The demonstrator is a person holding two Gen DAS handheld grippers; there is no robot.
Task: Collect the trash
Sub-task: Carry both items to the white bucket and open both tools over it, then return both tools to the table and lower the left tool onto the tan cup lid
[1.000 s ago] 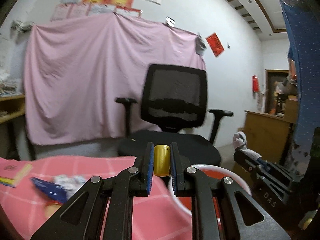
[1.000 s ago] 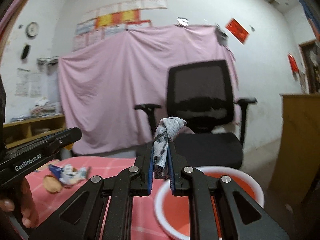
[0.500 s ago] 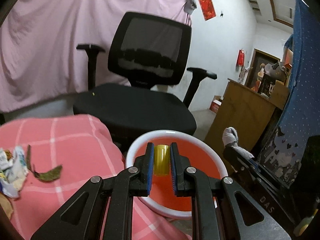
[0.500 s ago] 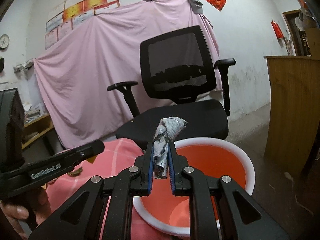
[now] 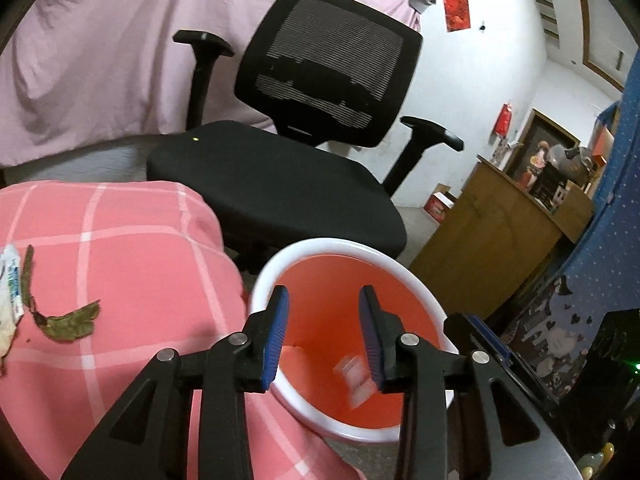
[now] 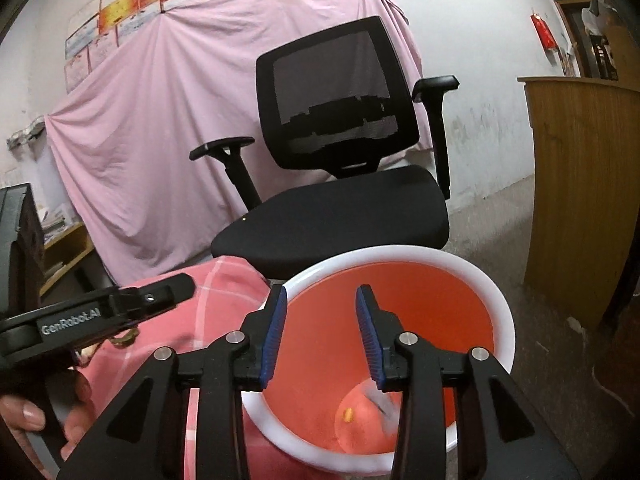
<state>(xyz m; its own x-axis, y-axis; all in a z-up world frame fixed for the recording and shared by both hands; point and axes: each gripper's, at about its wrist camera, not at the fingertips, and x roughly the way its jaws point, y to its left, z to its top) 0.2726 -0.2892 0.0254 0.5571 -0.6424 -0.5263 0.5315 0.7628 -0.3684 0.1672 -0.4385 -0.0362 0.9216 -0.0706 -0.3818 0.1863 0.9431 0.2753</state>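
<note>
An orange bin with a white rim [image 5: 320, 250] [image 6: 400, 256] stands on the floor beside the table with the pink checked cloth [image 5: 132, 264]. My left gripper [image 5: 323, 332] is open and empty above the bin. My right gripper [image 6: 320, 332] is open and empty above it too. A blurred pale wad [image 5: 354, 372] [image 6: 382, 404] and a small yellow piece [image 6: 349, 414] are inside the bin. The left gripper's body [image 6: 100, 312] shows in the right wrist view. A dry leaf [image 5: 68, 320] and a white wrapper [image 5: 10, 280] lie on the cloth.
A black office chair [image 5: 288, 152] [image 6: 344, 184] stands right behind the bin, with a pink sheet [image 6: 160, 120] hung on the wall behind. A wooden cabinet [image 5: 500, 232] [image 6: 580, 184] is to the right. A wooden shelf [image 6: 64, 248] stands at the left.
Both grippers tilted down over the bin and opened. The yellow cylinder left the left gripper and the grey-white wad left the right one; both now show inside the bin.
</note>
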